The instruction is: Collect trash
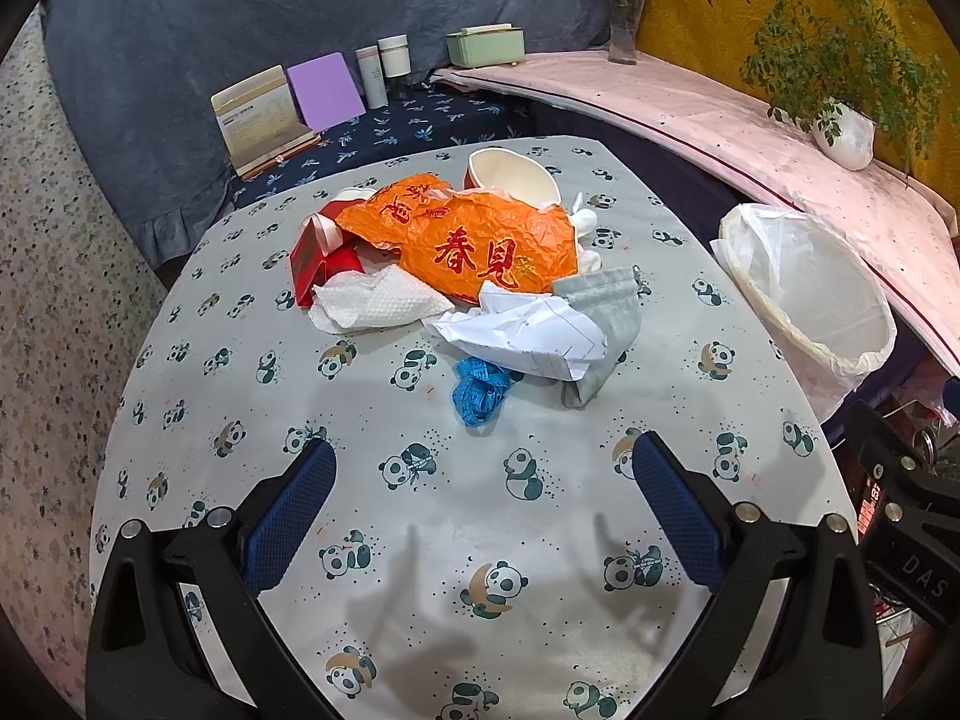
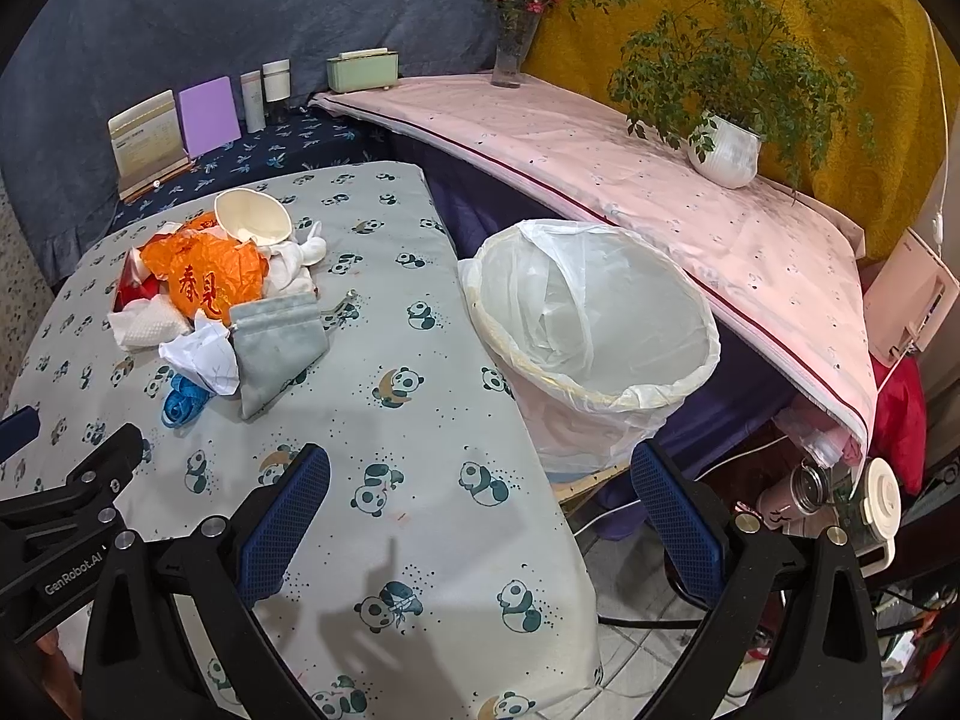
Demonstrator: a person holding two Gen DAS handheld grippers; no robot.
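One orange wrapper [image 1: 486, 240], one paper towel [image 1: 378, 306], one grey pouch [image 1: 600, 312], one lined bin [image 2: 594, 324], two potted plants [image 2: 726, 150].

The right gripper [image 2: 480, 510] hangs with its jaws wide apart over the table [image 2: 420, 450] edge, the lined bin [image 2: 591, 324] just beyond it and the heap of trash [image 2: 222, 294] well off to its left.

I'm seeing grey-blue drape [image 1: 240, 18] hanging behind | mustard cloth [image 2: 780, 18] covering right wall | pink-clothed shelf [image 2: 600, 144] running along it.
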